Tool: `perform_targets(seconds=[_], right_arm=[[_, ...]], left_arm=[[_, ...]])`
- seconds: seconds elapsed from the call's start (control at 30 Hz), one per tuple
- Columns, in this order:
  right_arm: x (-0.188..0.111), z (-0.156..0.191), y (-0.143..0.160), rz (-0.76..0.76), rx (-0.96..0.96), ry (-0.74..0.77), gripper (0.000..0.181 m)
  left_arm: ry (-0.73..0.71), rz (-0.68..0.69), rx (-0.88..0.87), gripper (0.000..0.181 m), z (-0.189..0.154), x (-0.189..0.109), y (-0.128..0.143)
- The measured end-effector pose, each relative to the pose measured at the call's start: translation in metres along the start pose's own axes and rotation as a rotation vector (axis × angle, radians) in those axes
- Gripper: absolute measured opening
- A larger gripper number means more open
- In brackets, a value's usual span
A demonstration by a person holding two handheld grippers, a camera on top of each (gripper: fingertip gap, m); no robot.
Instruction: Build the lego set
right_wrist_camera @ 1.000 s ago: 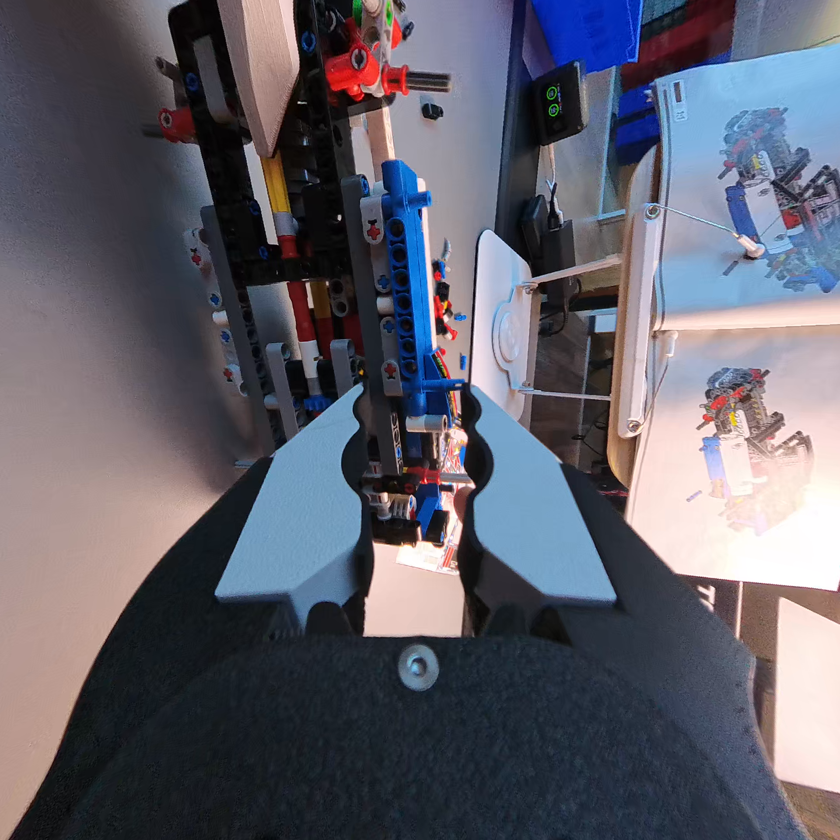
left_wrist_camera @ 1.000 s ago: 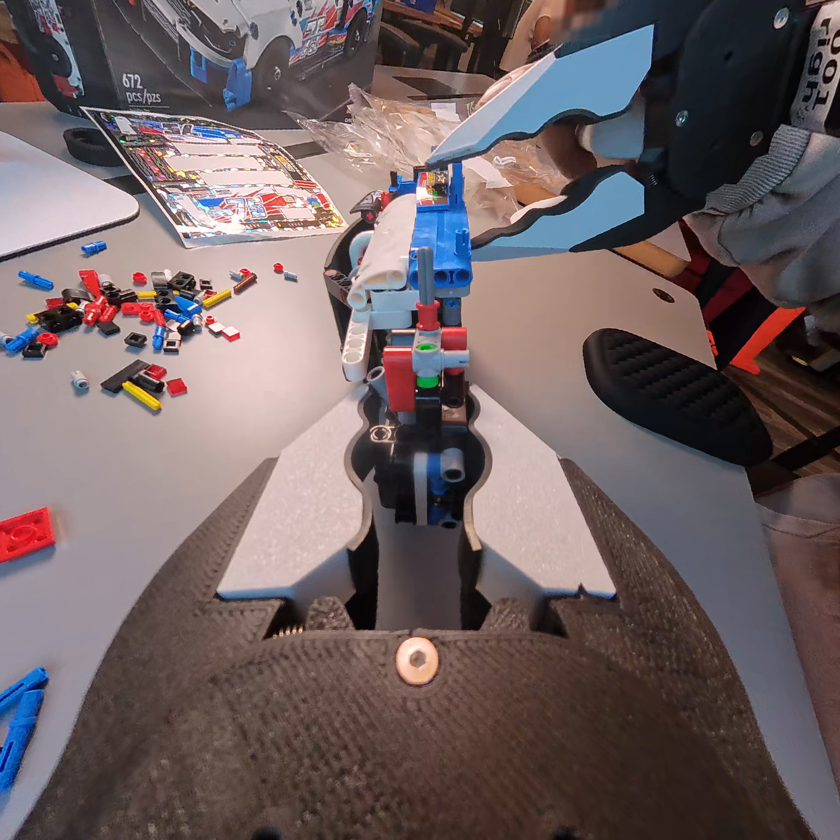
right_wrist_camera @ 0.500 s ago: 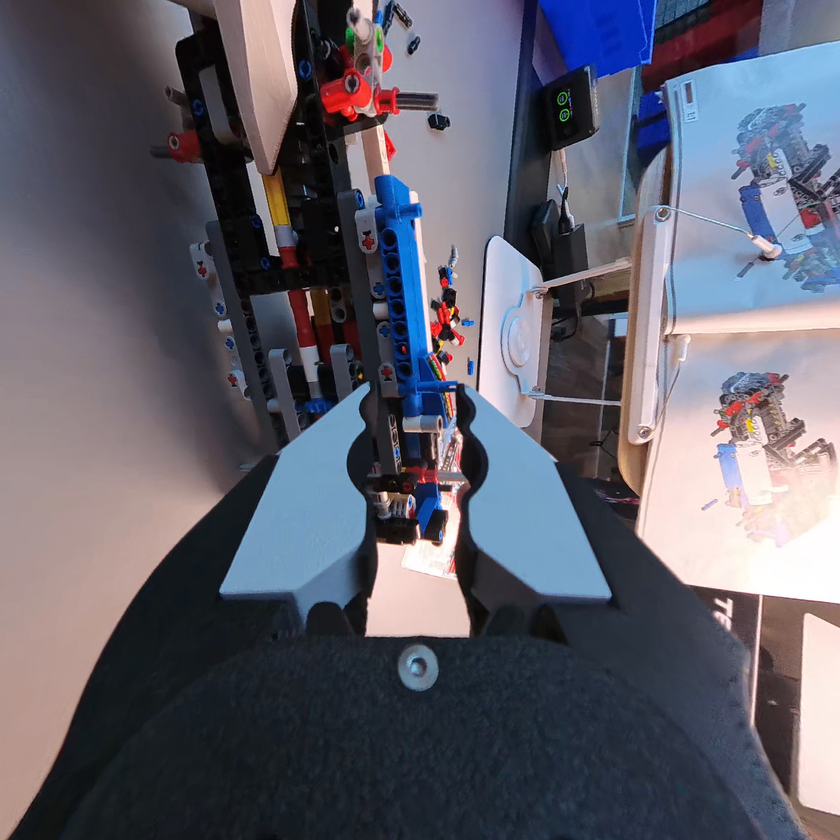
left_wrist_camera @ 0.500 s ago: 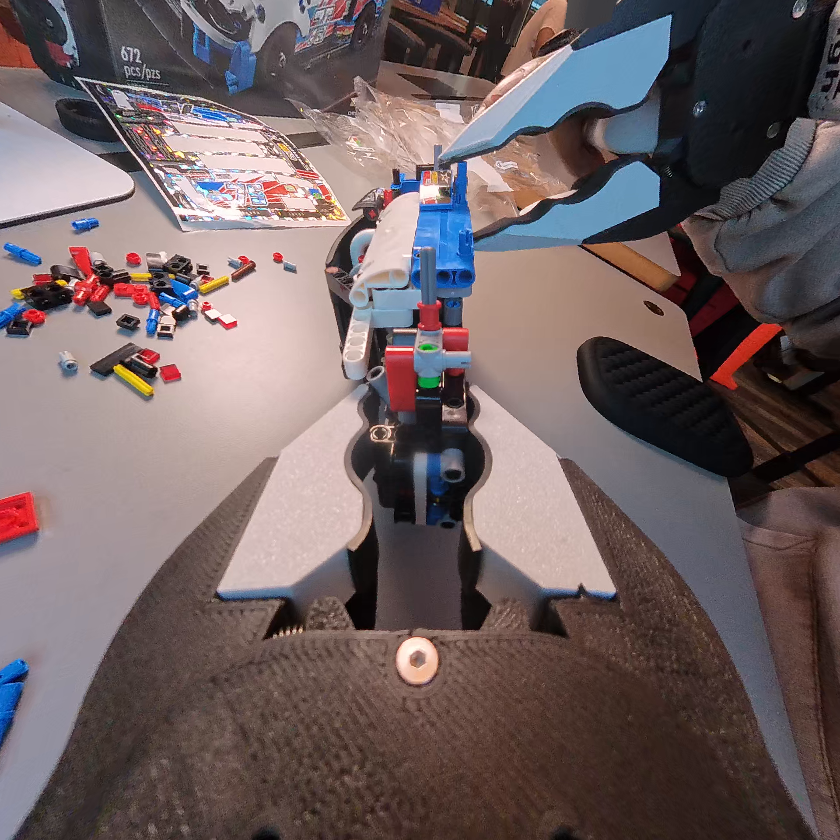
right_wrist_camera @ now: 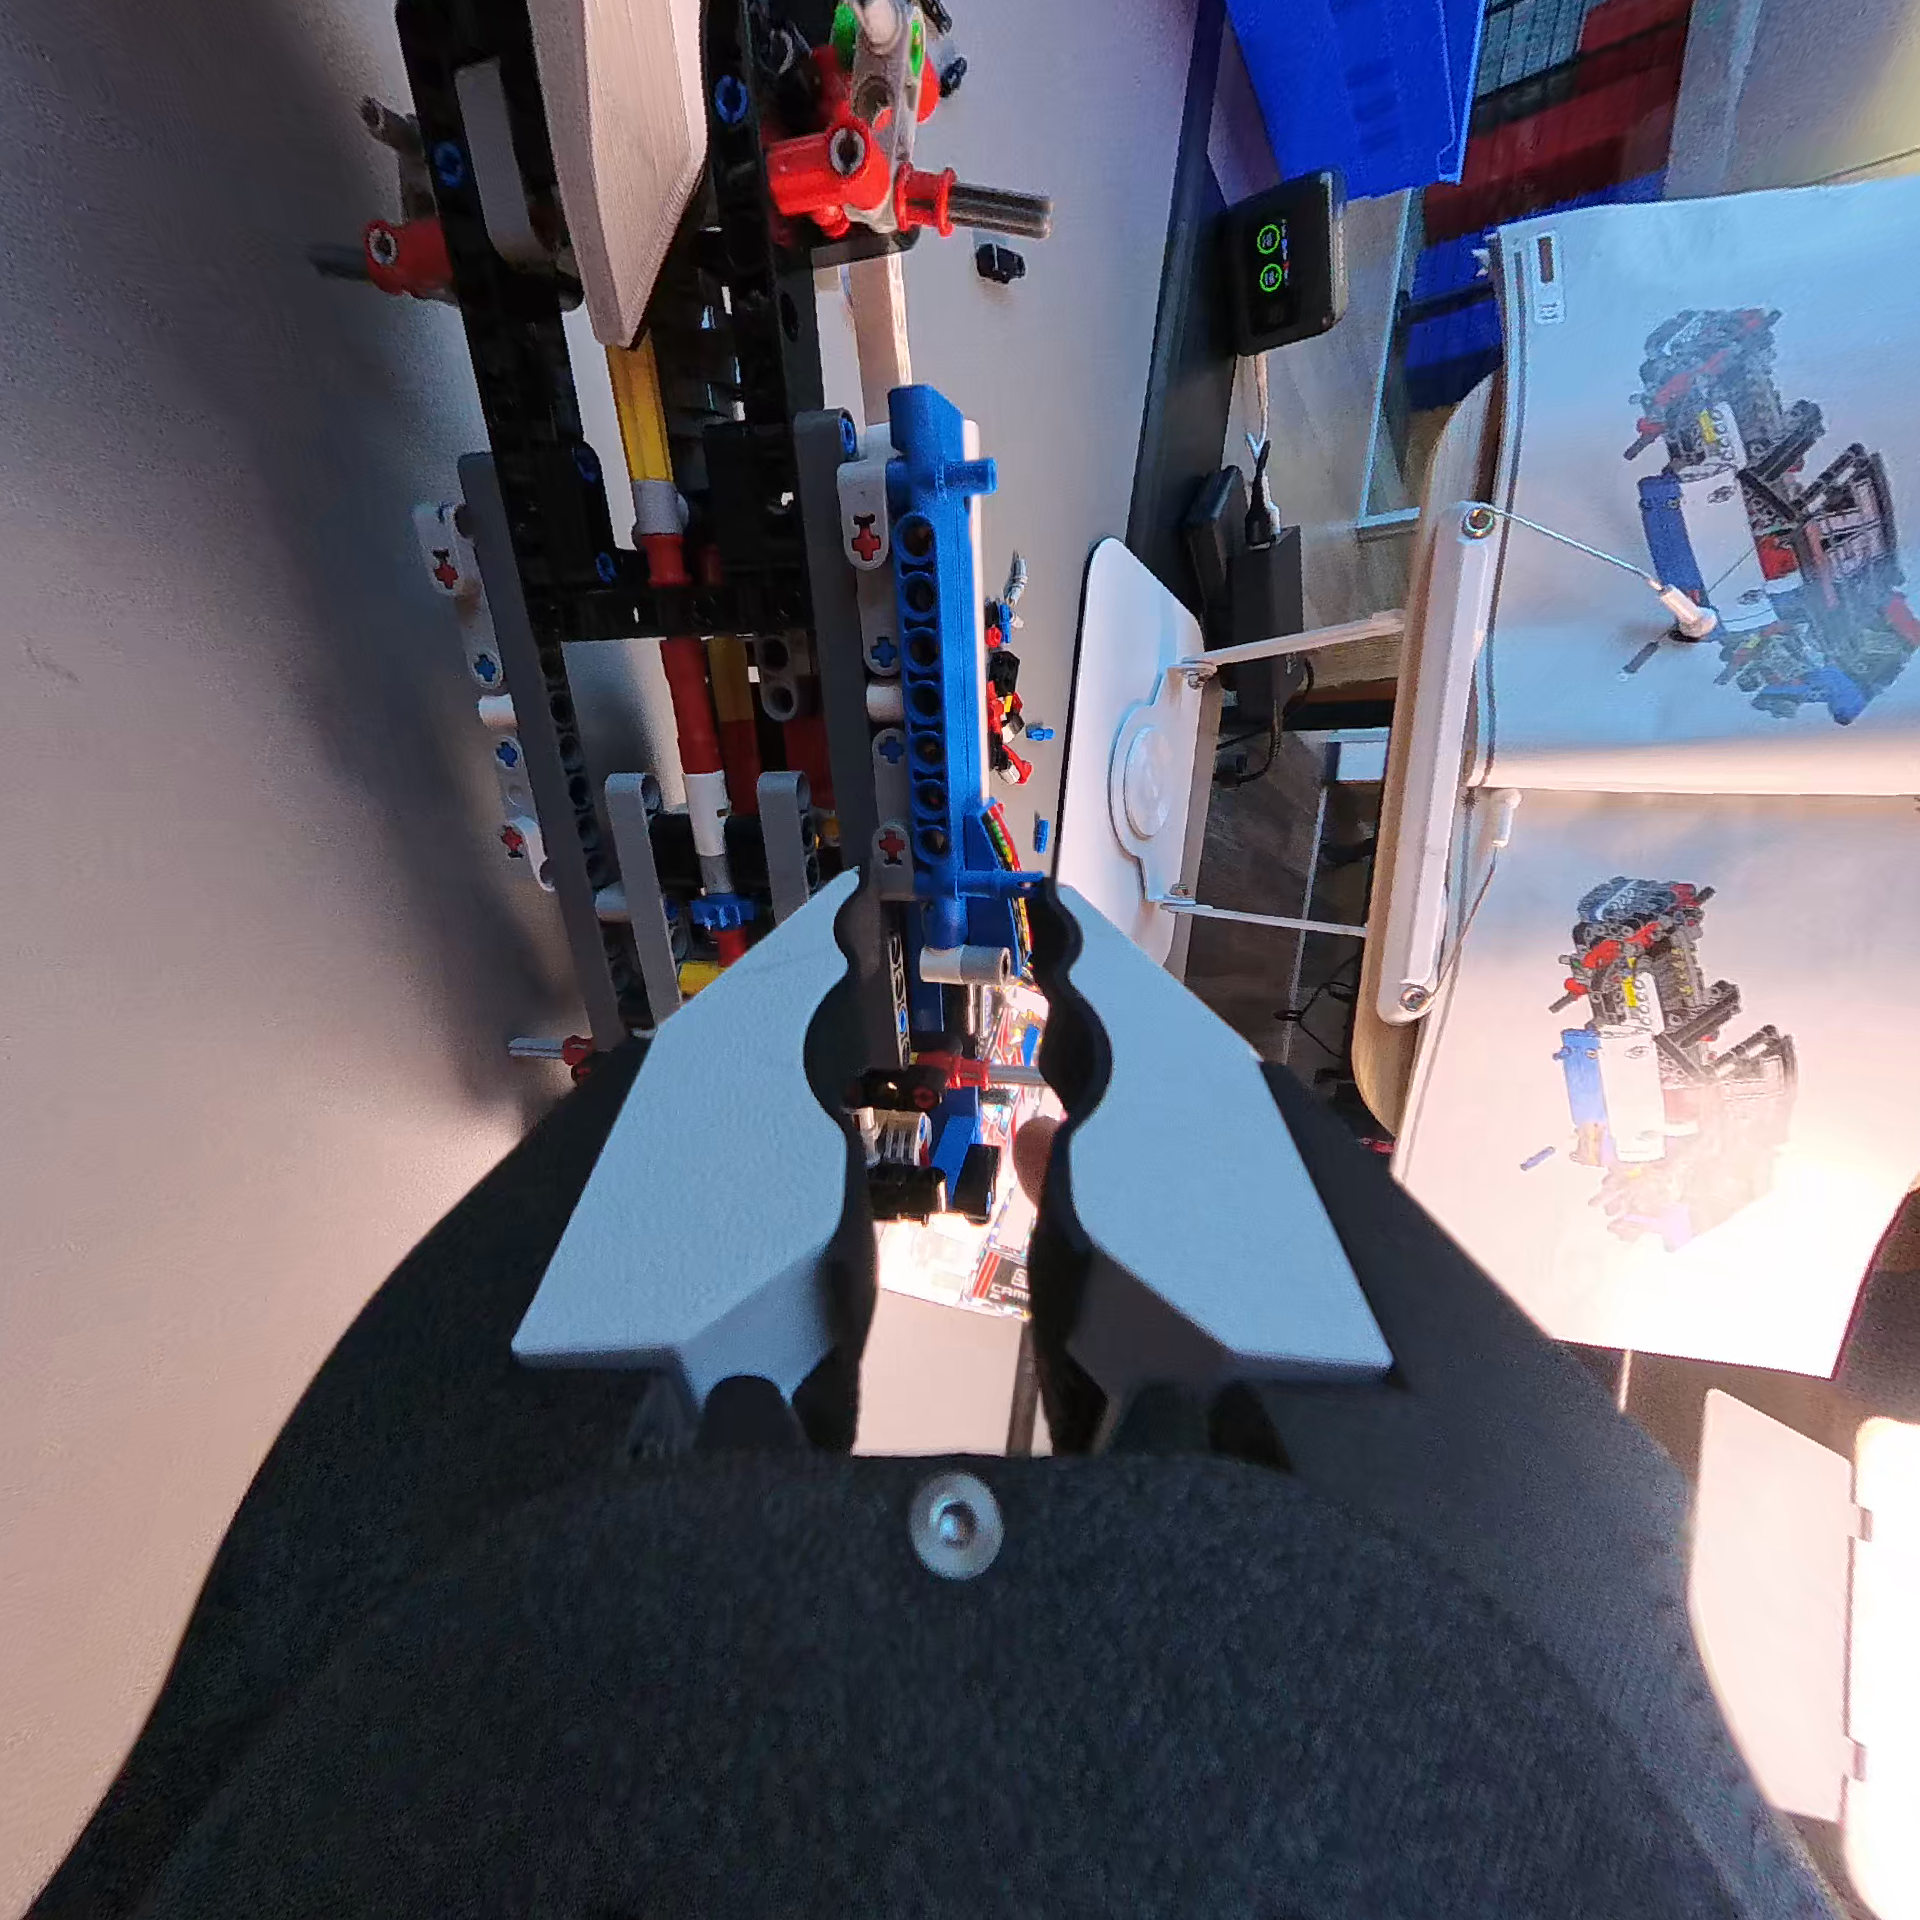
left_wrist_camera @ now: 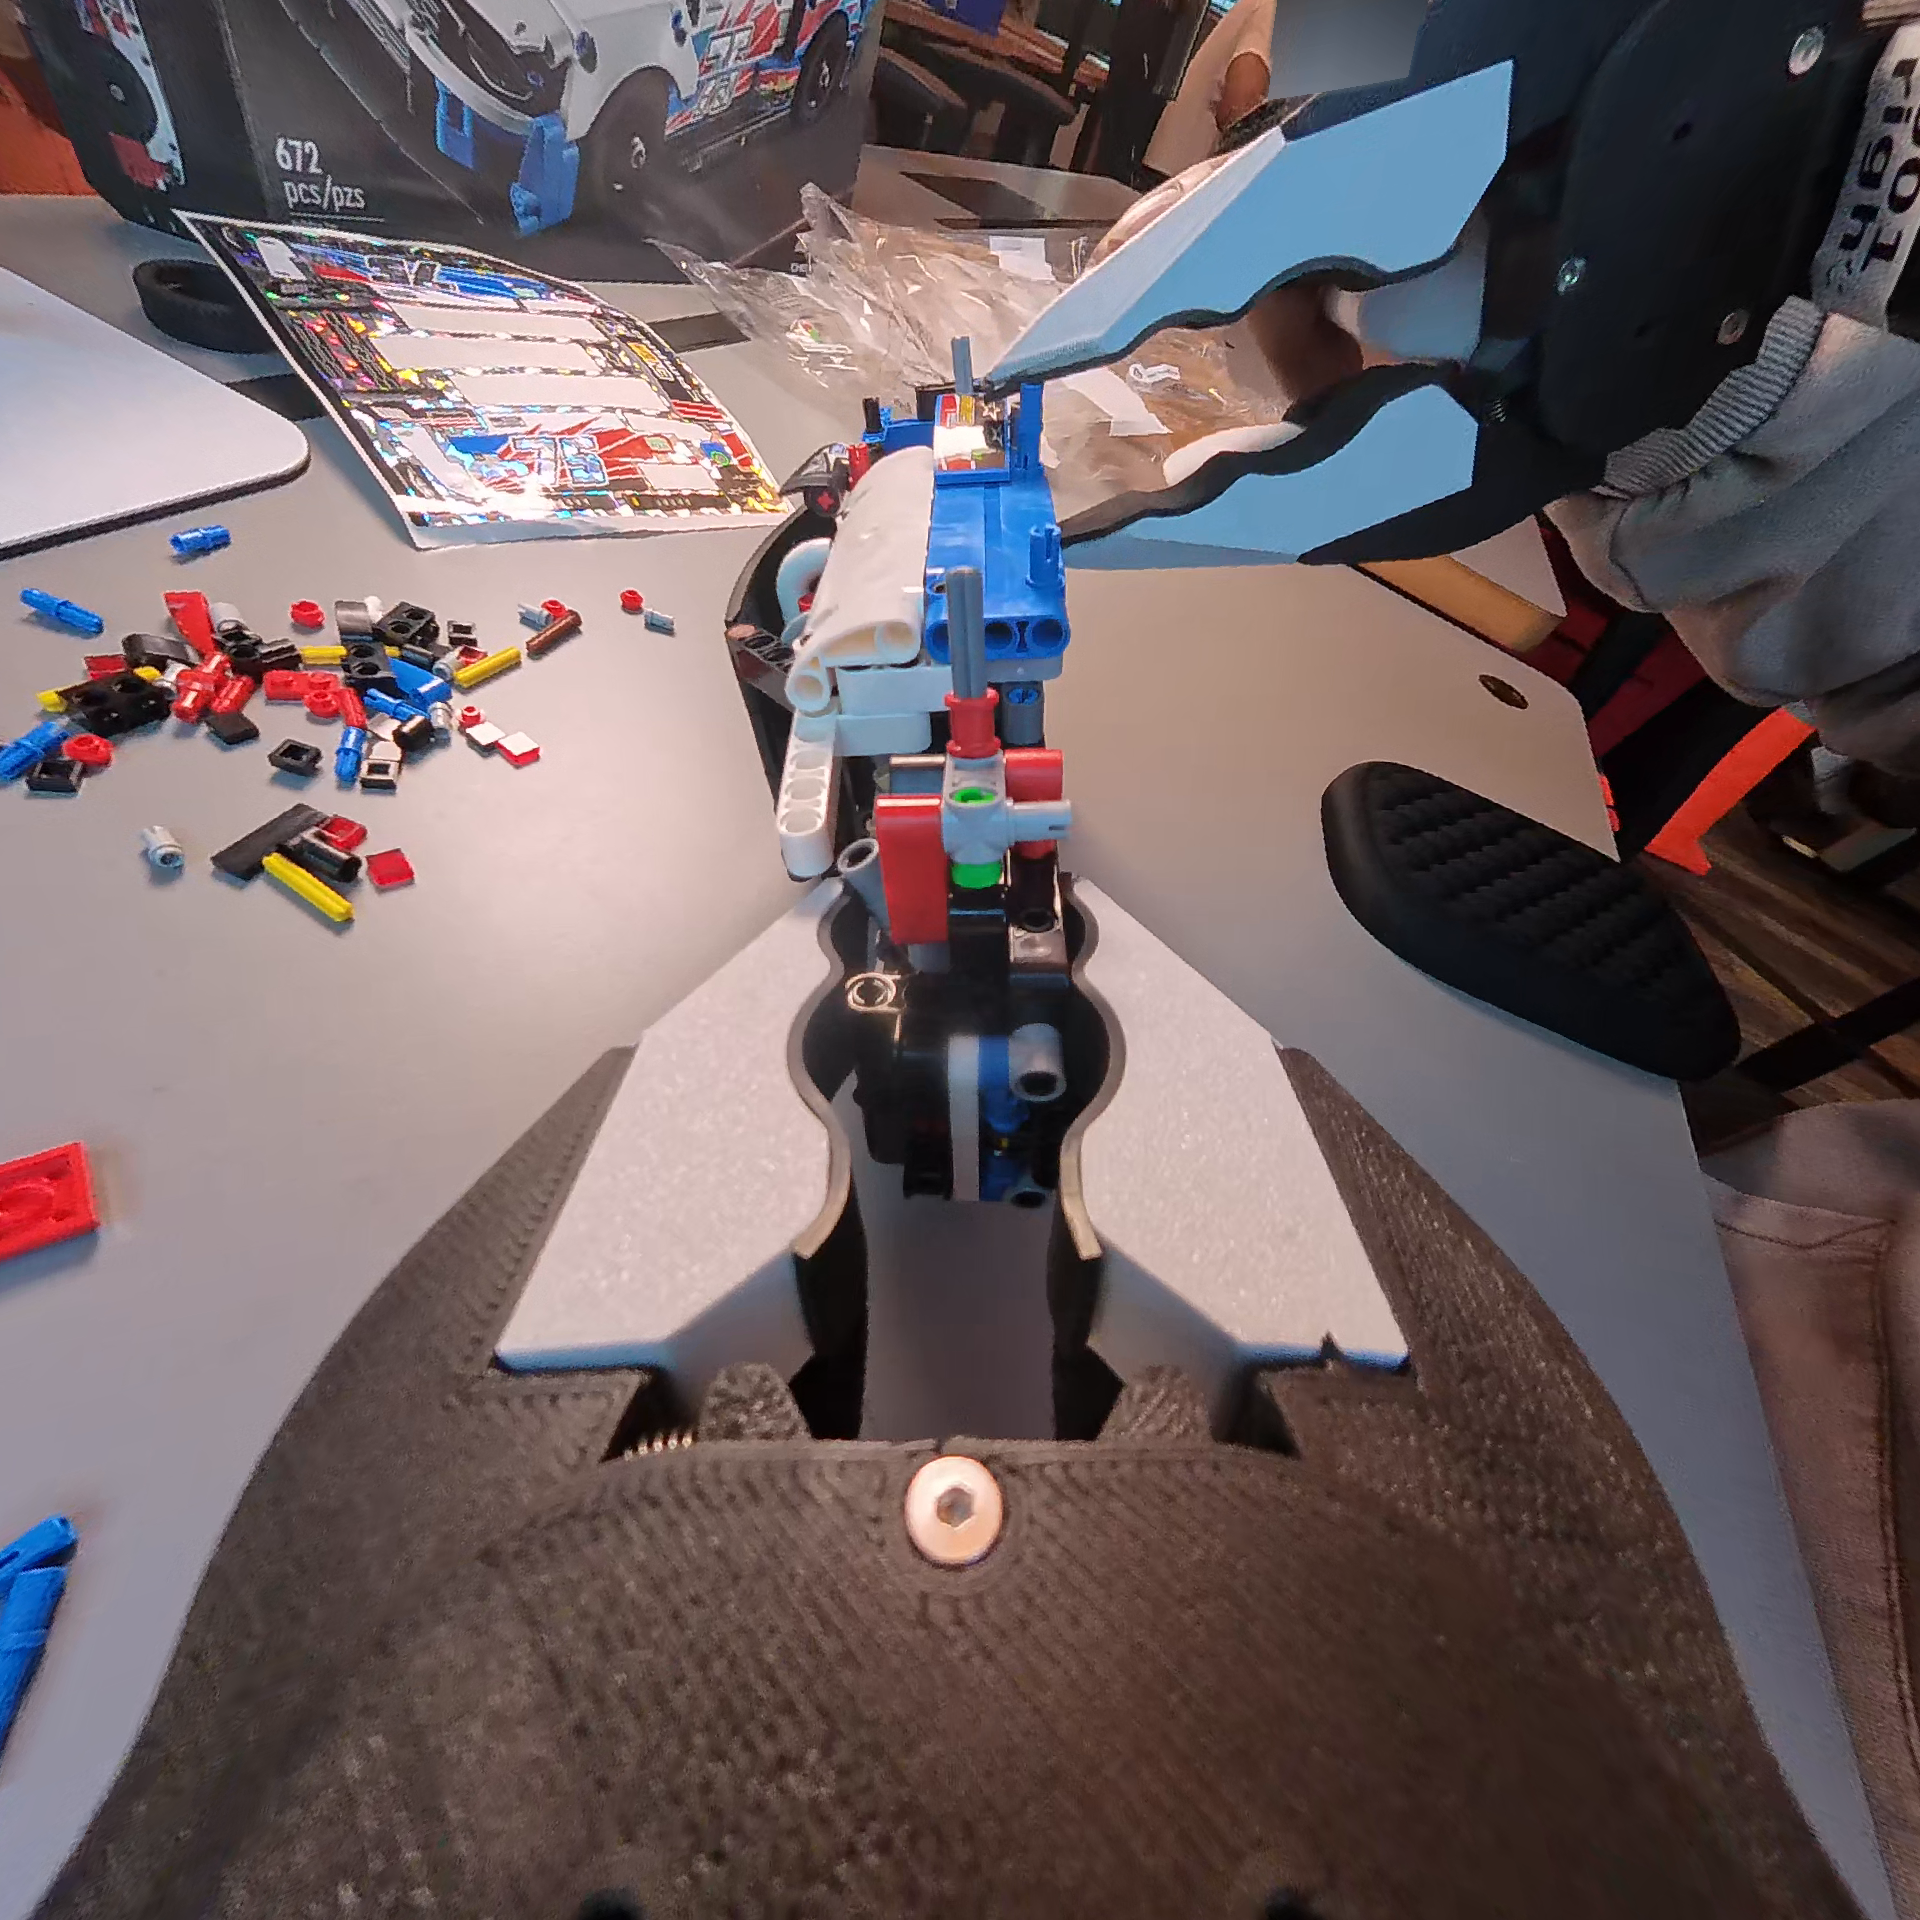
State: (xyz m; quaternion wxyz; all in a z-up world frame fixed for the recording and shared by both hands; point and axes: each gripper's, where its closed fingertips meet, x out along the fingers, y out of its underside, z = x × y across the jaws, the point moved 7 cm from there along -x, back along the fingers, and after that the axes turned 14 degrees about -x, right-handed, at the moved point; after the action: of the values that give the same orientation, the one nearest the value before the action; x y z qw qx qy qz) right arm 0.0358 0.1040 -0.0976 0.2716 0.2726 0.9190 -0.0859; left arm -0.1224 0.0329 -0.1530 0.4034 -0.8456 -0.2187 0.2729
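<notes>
Both grippers are on the build. Left gripper (left_wrist_camera: 961, 1039) is clamped on the near end of the half-built car chassis of black, blue, white and red beams (left_wrist_camera: 935, 644), holding it up on edge over the matte grey tabletop (left_wrist_camera: 520, 1039). Right gripper (right_wrist_camera: 951, 1049) straddles the far end at the long blue holed beam (right_wrist_camera: 935, 665); the jaws stand close around that end, but I can't tell whether they're actually pinching it or just bracketing it.

Progress, my read: frame, axles and one blue/white side section are in. No wheels fitted, bodywork mostly missing. Roughly mid-build at best.

Still loose:
- scatter of small red, black, blue and yellow loose pieces (left_wrist_camera: 270, 707) on the table left of the chassis
- flat red plate (left_wrist_camera: 42, 1195) near the left edge
- glossy foil sticker sheet (left_wrist_camera: 499, 416), looks unused
- black rubber tyre (left_wrist_camera: 197, 301) behind the sheet

Surroundings: dark set box with a car picture (left_wrist_camera: 468, 104) at the back, crumpled clear plastic bags (left_wrist_camera: 914, 291) beside it, open white instruction booklet on a stand (right_wrist_camera: 1683, 727) off to the side. The table surface is flat and plain; wood floor shows past the table edge.
</notes>
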Motion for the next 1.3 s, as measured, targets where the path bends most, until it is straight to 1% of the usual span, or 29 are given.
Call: perform_targets(seconds=[0.1, 0.17, 0.2, 0.27, 0.3, 0.37, 0.4, 0.5, 0.57, 0.73, 0.9, 1.3], right_arm=[[0.0005, -0.0002, -0.0009, 0.024, -0.033, -0.006, 0.028], [0.0020, -0.0019, -0.0005, 0.023, 0.012, -0.015, 0.029], [0.0018, -0.0023, -0.0001, 0.030, 0.009, -0.003, 0.030], [0.0019, -0.0019, -0.0013, 0.062, -0.078, 0.080, 0.036], [0.0026, 0.0013, -0.0029, 0.064, -0.113, 0.092, 0.031], [0.0040, 0.0032, -0.0042, 0.061, -0.090, 0.100, 0.031], [0.0035, 0.0020, -0.0041, 0.053, -0.063, 0.096, 0.029], [0.0027, -0.0012, -0.0041, 0.056, -0.068, 0.073, 0.033], [0.0037, -0.0012, -0.0047, 0.056, -0.073, 0.043, 0.029], [0.0046, -0.0034, -0.0043, 0.052, -0.074, 0.019, 0.029], [0.0037, -0.0021, -0.0040, 0.046, -0.084, 0.028, 0.028], [0.0006, 0.0018, -0.0068, 0.086, -0.148, 0.058, 0.027]], left_arm=[[0.000, 0.003, -0.004, 0.035, -0.0001, 0.0004, -0.0003], [-0.001, 0.006, -0.030, 0.035, 0.0019, 0.0007, -0.0011], [0.002, 0.001, -0.049, 0.035, 0.0029, 0.0008, -0.0018], [-0.005, 0.001, -0.063, 0.035, 0.0038, 0.0010, -0.0018], [-0.005, 0.000, -0.069, 0.036, 0.0043, 0.0010, -0.0017], [-0.006, 0.002, -0.073, 0.036, 0.0055, 0.0006, -0.0009], [-0.003, 0.003, -0.072, 0.036, 0.0054, 0.0006, -0.0005], [-0.006, 0.005, -0.062, 0.036, 0.0043, 0.0007, -0.0007], [-0.005, 0.004, -0.062, 0.036, 0.0039, 0.0006, -0.0008], [-0.009, 0.002, -0.044, 0.035, 0.0027, 0.0002, -0.0010], [-0.012, 0.003, -0.031, 0.035, 0.0015, 0.0003, -0.0006], [-0.022, 0.012, 0.005, 0.035, -0.0014, 0.0008, 0.0005]])
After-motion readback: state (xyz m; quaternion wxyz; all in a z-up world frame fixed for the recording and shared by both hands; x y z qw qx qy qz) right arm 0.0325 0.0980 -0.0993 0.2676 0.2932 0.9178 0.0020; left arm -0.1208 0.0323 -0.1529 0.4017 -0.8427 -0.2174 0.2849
